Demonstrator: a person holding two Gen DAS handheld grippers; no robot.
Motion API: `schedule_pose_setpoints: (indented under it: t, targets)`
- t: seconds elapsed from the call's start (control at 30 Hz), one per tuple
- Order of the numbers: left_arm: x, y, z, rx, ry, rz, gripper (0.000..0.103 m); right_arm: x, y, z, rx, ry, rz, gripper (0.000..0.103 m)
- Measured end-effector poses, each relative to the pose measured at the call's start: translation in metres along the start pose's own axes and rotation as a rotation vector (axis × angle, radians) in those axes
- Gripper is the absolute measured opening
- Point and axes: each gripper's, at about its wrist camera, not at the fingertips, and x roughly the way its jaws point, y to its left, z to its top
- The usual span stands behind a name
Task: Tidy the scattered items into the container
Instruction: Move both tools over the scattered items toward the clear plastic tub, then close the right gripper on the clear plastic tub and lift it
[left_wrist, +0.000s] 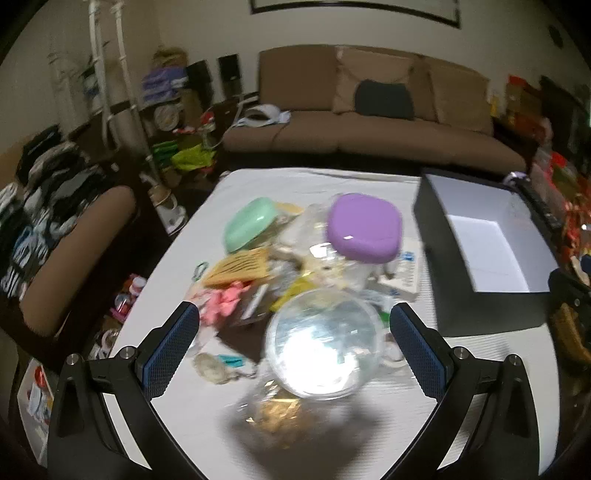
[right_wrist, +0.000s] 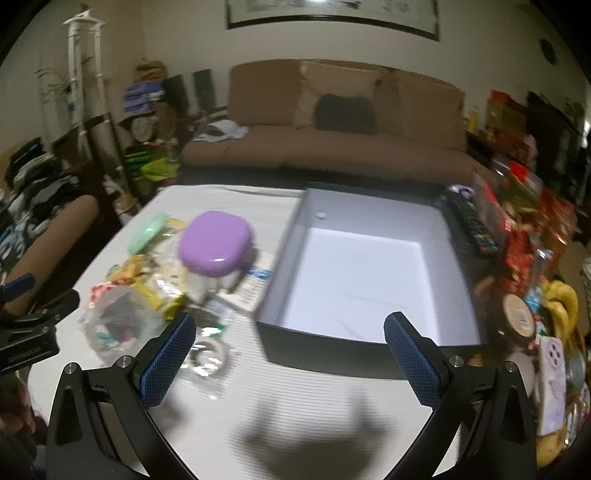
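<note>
So the table (right_wrist: 236, 406) with its white cloth fills the lower half of both views, and the box (right_wrist: 369, 280), dark outside and white inside, sits at centre right in the right wrist view and looks empty apart from a small speck on its far wall. The pile of clutter (left_wrist: 295, 266) is at centre in the left wrist view, just left of the box. Biggest bits in it: a jar with a purple lid (left_wrist: 364, 229), a mint green case (left_wrist: 251, 225) to its upper left, a clear round tub (left_wrist: 325, 343) nearest the camera, then a yellow packet (left_wrist: 240, 267) and something pink (left_wrist: 225, 301), too blurry to name. The left gripper (left_wrist: 295, 354) is spread wide with the clear tub showing between its fingers, but nothing is pinched. The right gripper (right_wrist: 290, 356) is also wide open, hanging over the box's near wall. I'd start with the tub since it's closest: drop lower, centre it between the pads, squeeze gently because it looks slippery and thin, then lift clear of the pile before swinging right over the box.
</note>
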Motion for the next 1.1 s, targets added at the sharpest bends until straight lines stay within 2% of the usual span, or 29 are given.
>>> schedule_pose_setpoints:
  t: [0.07, 0.17, 0.3, 0.47, 0.63, 0.67, 0.73, 0.8, 0.87, 0.97, 1.1]
  targets:
    - [-0.002, 0.017, -0.002, -0.021, -0.002, 0.003, 0.103, 0.001, 0.018, 0.002, -0.028, -0.004, 0.014, 0.103]
    - [-0.008, 0.039, -0.004, -0.038, -0.018, 0.006, 0.103, -0.009, 0.028, 0.011, 0.026, 0.024, 0.096, 0.103]
    - [-0.012, 0.058, -0.008, -0.046, -0.028, -0.017, 0.103, -0.010, 0.047, 0.007, 0.015, 0.005, 0.112, 0.103]
    - [-0.006, 0.078, -0.028, -0.081, -0.026, -0.121, 0.103, -0.019, 0.061, -0.002, 0.001, -0.073, 0.060, 0.103]
    - [0.014, 0.080, -0.070, -0.094, 0.021, -0.187, 0.103, -0.036, 0.067, -0.019, -0.015, -0.172, 0.132, 0.103]
    - [0.018, 0.077, -0.079, -0.088, 0.035, -0.196, 0.103, -0.033, 0.068, -0.024, -0.005, -0.165, 0.170, 0.103]
    - [0.026, 0.070, -0.097, -0.079, 0.063, -0.225, 0.103, -0.017, 0.073, -0.035, 0.016, -0.083, 0.259, 0.103]
    - [0.032, 0.061, -0.113, -0.061, 0.082, -0.261, 0.103, -0.008, 0.075, -0.045, 0.027, -0.044, 0.259, 0.103]
    - [0.037, 0.050, -0.126, -0.020, 0.099, -0.280, 0.103, -0.008, 0.073, -0.054, 0.024, -0.054, 0.244, 0.103]
    - [0.047, 0.039, -0.137, 0.018, 0.130, -0.269, 0.103, -0.009, 0.071, -0.064, 0.011, -0.052, 0.245, 0.103]
    - [0.067, 0.037, -0.144, -0.026, 0.168, -0.285, 0.103, -0.005, 0.062, -0.073, 0.026, -0.025, 0.254, 0.103]
